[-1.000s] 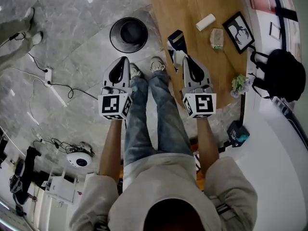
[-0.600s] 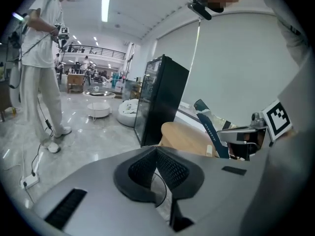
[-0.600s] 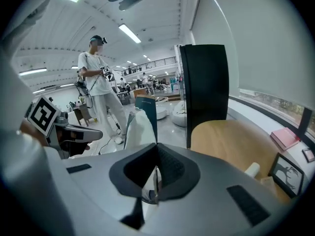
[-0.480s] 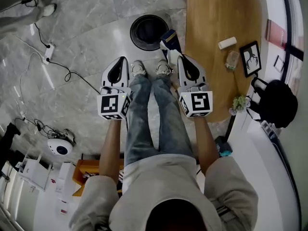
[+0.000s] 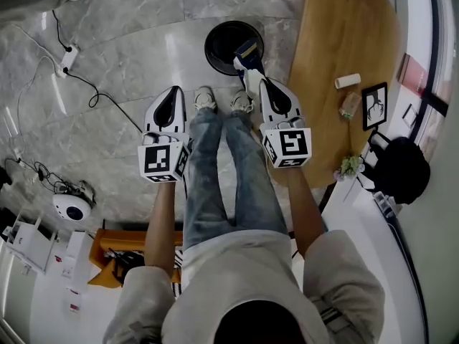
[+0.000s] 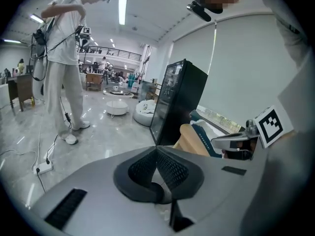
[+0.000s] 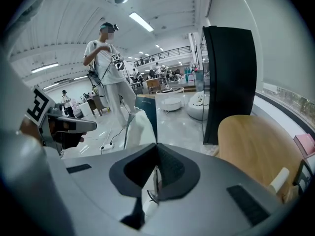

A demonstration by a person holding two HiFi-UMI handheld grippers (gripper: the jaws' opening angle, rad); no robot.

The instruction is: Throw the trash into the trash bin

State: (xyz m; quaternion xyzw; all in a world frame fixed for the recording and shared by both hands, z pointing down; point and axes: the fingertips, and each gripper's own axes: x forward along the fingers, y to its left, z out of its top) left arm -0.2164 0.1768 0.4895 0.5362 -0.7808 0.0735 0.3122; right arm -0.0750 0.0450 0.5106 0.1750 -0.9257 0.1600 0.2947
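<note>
The round black trash bin [image 5: 228, 45] stands on the grey marble floor, just ahead of the person's shoes. My right gripper [image 5: 259, 84] is shut on the trash, a blue and white carton [image 5: 247, 56] that hangs over the bin's near right rim. The right gripper view shows that carton [image 7: 139, 127] rising from between the shut jaws of my right gripper [image 7: 156, 154]. My left gripper [image 5: 176, 92] is held level with it, left of the legs and short of the bin. Its jaws [image 6: 156, 150] are shut with nothing between them.
A wooden table [image 5: 344, 41] runs along the right with a white roll [image 5: 348, 81], a packet [image 5: 350, 106] and a picture frame [image 5: 374, 106] on it. A power strip [image 5: 68, 57] and its cable lie on the floor at left. Another person [image 6: 61, 68] stands further off.
The person has stepped toward the bin, which has drawn closer. My right gripper has carried the carton from beside the table to over the bin's rim. The left gripper moved along with it.
</note>
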